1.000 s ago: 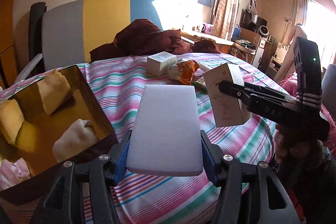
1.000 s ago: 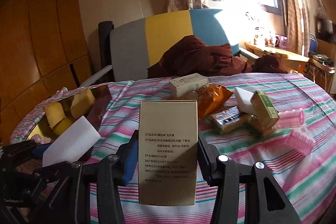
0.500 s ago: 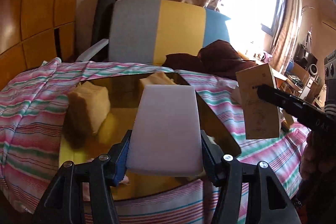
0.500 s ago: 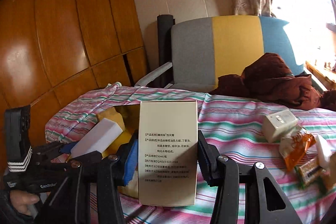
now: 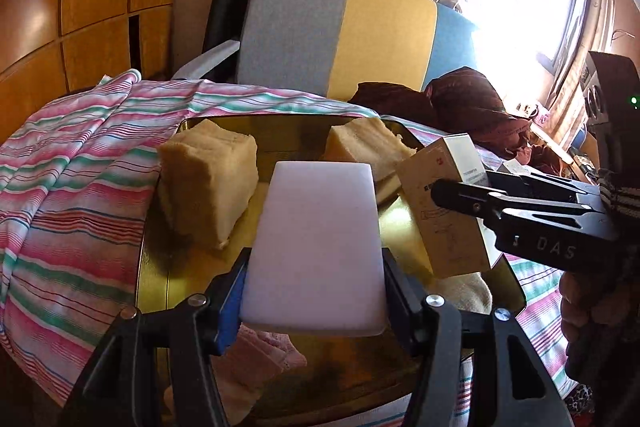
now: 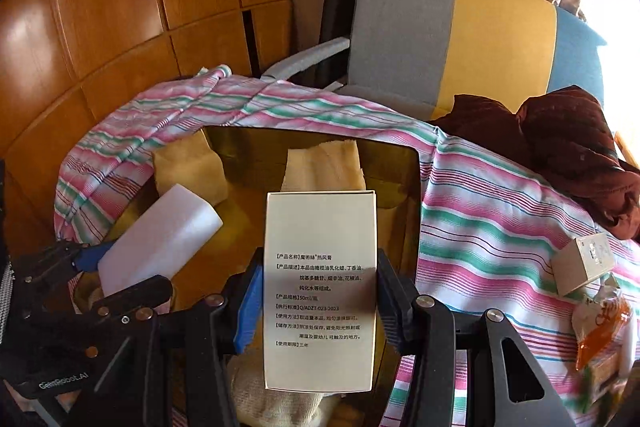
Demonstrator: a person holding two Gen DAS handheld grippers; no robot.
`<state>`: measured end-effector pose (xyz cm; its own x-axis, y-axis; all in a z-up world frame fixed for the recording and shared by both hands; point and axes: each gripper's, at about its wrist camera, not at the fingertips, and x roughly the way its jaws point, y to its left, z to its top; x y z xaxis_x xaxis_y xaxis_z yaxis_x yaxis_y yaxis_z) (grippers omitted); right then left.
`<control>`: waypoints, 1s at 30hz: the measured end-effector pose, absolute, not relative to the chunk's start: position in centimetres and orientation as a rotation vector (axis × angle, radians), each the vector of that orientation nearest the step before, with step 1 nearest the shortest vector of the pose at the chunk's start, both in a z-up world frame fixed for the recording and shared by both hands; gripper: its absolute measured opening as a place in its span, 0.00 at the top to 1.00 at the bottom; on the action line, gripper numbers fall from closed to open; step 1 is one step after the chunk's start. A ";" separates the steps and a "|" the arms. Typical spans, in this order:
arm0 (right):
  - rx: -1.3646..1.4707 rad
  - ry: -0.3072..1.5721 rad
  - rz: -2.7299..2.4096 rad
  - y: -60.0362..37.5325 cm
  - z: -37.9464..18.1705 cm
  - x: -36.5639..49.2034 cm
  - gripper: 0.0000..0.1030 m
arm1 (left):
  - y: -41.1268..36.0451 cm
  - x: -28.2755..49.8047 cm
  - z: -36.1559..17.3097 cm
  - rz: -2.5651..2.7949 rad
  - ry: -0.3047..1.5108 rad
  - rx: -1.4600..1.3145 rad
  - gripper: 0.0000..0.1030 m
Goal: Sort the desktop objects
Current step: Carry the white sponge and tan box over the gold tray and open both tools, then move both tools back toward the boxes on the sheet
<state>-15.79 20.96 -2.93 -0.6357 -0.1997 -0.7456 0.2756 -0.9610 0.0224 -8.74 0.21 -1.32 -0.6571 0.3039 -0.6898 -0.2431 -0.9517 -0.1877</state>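
Left gripper (image 5: 316,291): fingers clamped on the two long sides of a white rectangular foam block (image 5: 318,247), near end gripped, far end free and raised over the container; held this way, presumably, so the block can be let go straight down into it

Right gripper (image 6: 320,301): fingers clamped on both narrow sides of a tall cream cardboard carton with printed text (image 6: 320,287), carton upright, printed face toward the camera, also poised over the container; in the left wrist view it sits just right of the foam block, apart from it

Container: shallow gold-coloured metal tray with a mirror-like floor (image 5: 154,267), resting on the tabletop under a pink, green and white striped cloth (image 5: 68,187); judged to be the sorting destination for both held items

Tray contents: pale yellow sponge chunk (image 5: 208,183) at far left; second yellow sponge piece (image 5: 368,143) at far right; pink lacy fabric item (image 5: 260,351) at the near edge; cream knitted cloth (image 6: 272,391) near right, partly hidden by the carton

Outside the tray, well apart to the right: small white box (image 6: 584,263) and orange snack packet (image 6: 600,327), judged unsorted

Beyond the tabletop: grey, yellow and blue chair back (image 5: 344,35), dark brown garment (image 5: 460,103)
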 end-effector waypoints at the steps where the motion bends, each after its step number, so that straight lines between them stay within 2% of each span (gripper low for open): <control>1: 1.206 0.163 -2.615 20.8 -3.3 -16.2 0.51 | 0.1 -8.9 -1.5 2.608 -0.115 -1.119 0.41; 9: 1.367 0.245 -2.587 19.8 -6.0 -18.8 0.51 | 0.3 -9.8 -2.5 2.598 -0.103 -1.201 0.41; 12: 1.359 0.199 -2.594 20.2 -6.1 -18.8 0.48 | 0.5 -10.2 -2.8 2.581 -0.105 -1.231 0.39; 14: 1.318 0.184 -2.610 20.5 -5.7 -18.3 0.41 | 0.6 -10.3 -2.9 2.568 -0.109 -1.242 0.39; 17: 1.256 0.126 -2.629 21.2 -5.0 -17.4 0.37 | 0.7 -10.3 -2.9 2.577 -0.096 -1.245 0.39; 30: 0.993 -0.186 -2.857 29.5 -3.0 -8.5 0.33 | -0.7 -8.4 -1.2 2.630 -0.152 -1.155 0.36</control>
